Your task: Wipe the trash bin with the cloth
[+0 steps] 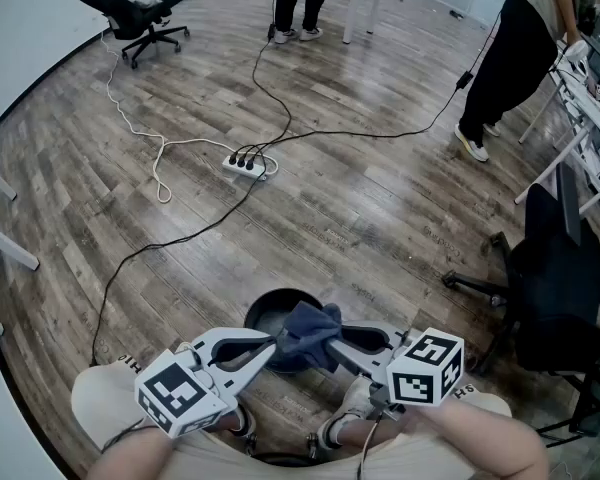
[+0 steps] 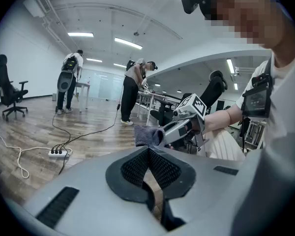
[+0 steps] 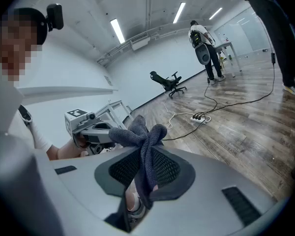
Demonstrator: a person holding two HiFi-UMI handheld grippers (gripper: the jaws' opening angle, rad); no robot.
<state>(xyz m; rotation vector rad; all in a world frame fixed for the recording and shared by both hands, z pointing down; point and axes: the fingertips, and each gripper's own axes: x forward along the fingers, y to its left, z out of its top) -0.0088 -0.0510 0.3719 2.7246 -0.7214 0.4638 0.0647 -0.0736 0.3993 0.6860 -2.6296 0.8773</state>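
1. Left gripper (image 2: 148, 150): the jaws are fully together, with nothing between the pads.
2. Right gripper (image 1: 340, 340): the jaws are clamped on the dark grey cloth (image 3: 140, 133), which bunches above the pads and hangs below them.
3. The cloth is over the round black trash bin (image 1: 258, 314) on the wood floor (image 1: 360, 198). Whether they touch cannot be told. The left gripper's tips are just beside the cloth.
4. Markings: each cube (image 1: 427, 366) bears black-and-white square markers. The lettering on the gripper bodies is too small to read.

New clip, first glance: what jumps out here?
A dark grey cloth, pinched in the right tongs, hangs bunched over the black trash bin at the bottom centre of the head view. The left tongs are shut and empty beside it. Further up, a white power strip lies on the wood floor.
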